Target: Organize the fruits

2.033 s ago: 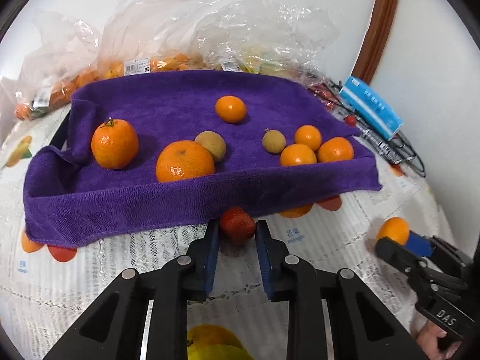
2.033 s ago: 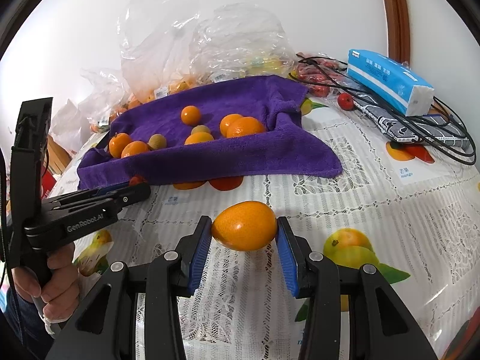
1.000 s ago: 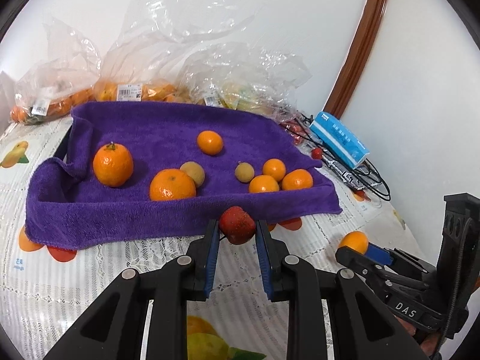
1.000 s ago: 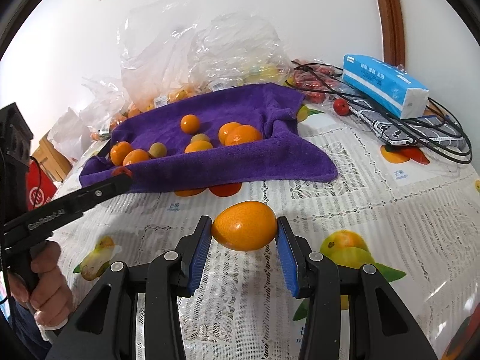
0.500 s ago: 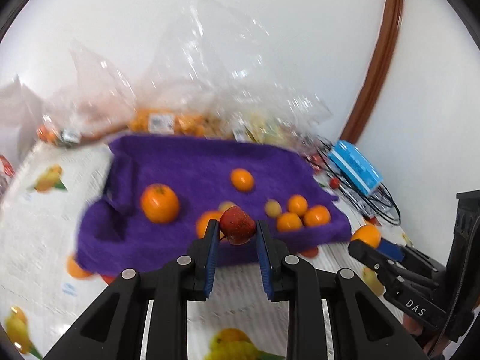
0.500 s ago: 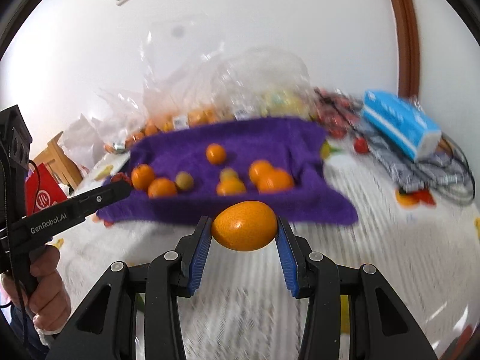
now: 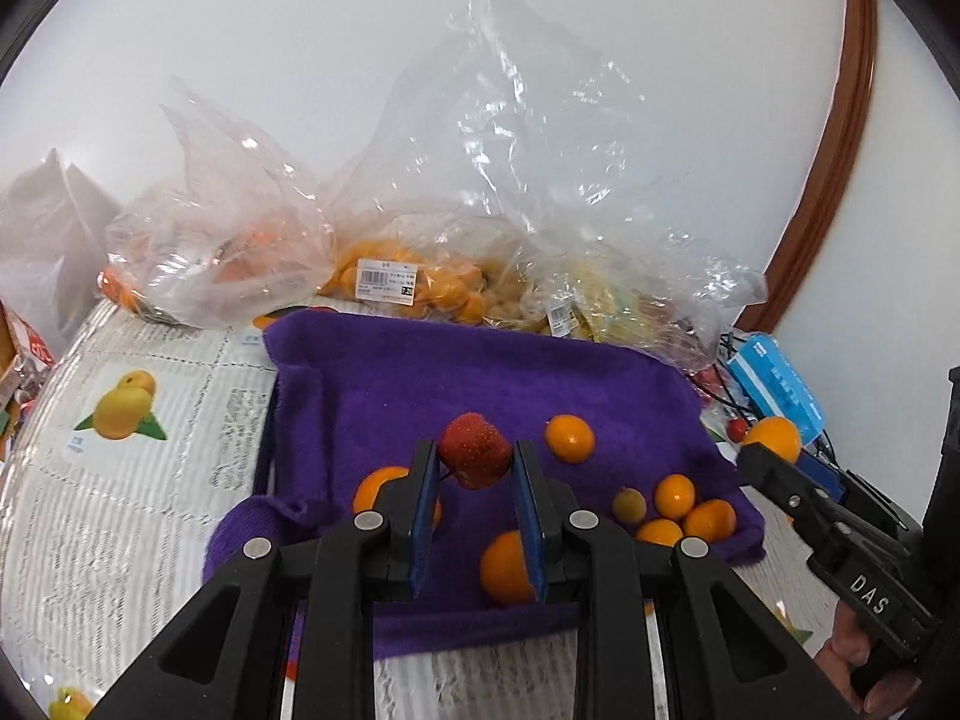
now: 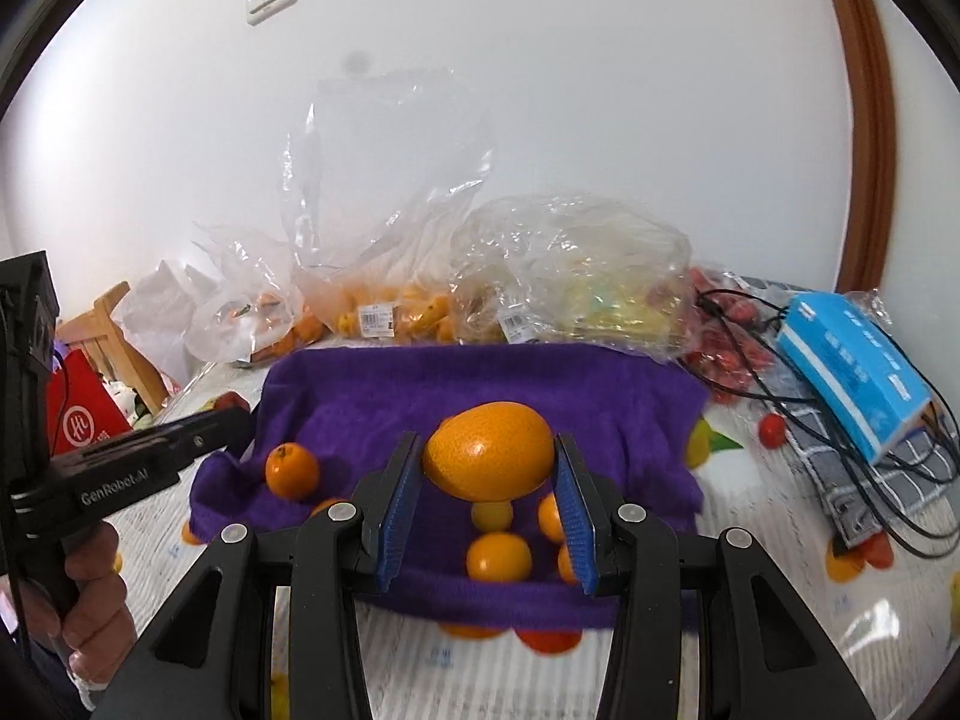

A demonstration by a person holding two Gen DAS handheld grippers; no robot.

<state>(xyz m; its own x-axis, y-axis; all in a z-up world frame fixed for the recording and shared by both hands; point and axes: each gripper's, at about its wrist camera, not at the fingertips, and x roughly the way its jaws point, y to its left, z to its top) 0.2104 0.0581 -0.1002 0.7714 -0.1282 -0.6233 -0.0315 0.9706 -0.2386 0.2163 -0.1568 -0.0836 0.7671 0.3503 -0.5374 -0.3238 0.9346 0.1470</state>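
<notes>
A purple towel (image 7: 420, 384) lay on the table, oranges and small fruits scattered at its five o'clock corner. The right gripper (image 8: 487, 474) pinched an oval orange (image 8: 489, 450) above the towel's near edge. At nine o'clock of it, the left gripper (image 7: 474, 465) pinched a small red fruit (image 7: 474, 450) over the towel's middle.
</notes>
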